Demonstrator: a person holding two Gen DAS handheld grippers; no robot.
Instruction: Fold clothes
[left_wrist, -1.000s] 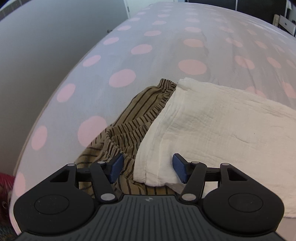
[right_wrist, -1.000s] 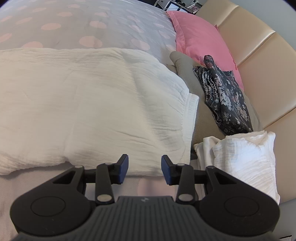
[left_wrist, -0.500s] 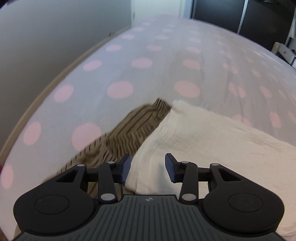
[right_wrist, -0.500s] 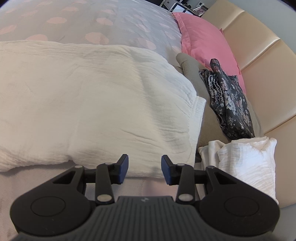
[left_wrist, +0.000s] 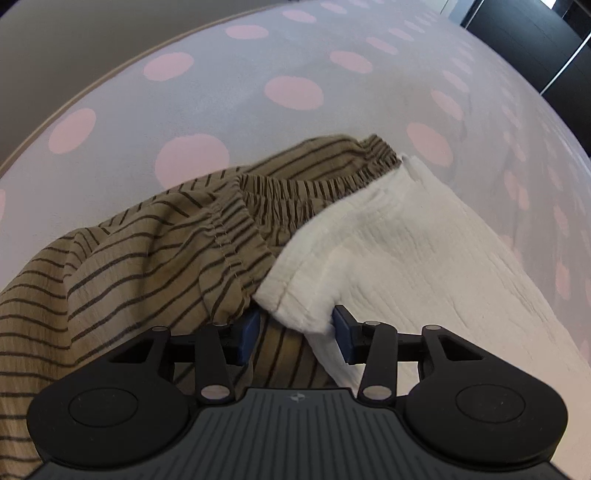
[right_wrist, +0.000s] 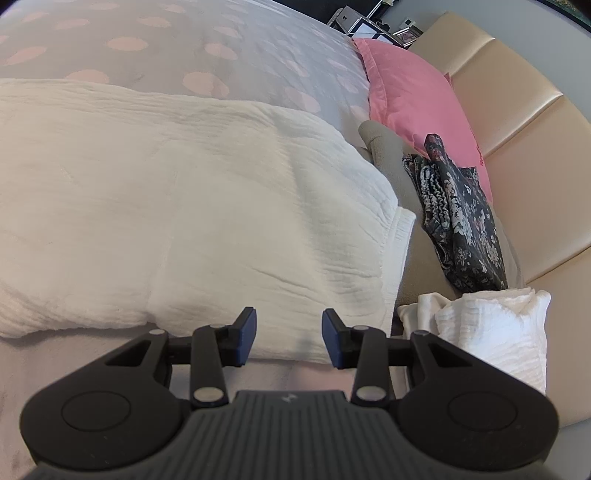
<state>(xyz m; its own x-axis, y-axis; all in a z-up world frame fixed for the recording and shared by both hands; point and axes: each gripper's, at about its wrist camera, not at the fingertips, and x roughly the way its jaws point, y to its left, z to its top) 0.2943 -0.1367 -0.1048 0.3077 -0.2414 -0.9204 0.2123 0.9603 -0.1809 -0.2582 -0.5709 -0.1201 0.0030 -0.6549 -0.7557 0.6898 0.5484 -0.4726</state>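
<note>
- The left gripper (left_wrist: 295, 334) has its jaws apart, and the near corner of the white cloth (left_wrist: 406, 258) sits in the gap between them. It is not yet pinched.
- The striped garment (left_wrist: 147, 251) lies just under and beside this corner, and its fabric touches the left pad. I think the jaws could catch both cloths together, and then the striped garment is dragged along with the fold.
- The corner is thick with several layers. If the jaws close on the top layer only, the other layers may slip and the fold opens.
- The right gripper (right_wrist: 289, 341) also has its jaws apart, and it holds nothing. It stands at the near edge of the white cloth (right_wrist: 184, 221), which lies spread on the dotted bed (right_wrist: 221, 37).
- Just to its right are a folded white pile (right_wrist: 491, 332) and a floral garment (right_wrist: 461, 221). A wide sweep could push them over, I believe.
- If only one side lifts, the cloth may twist.
</note>
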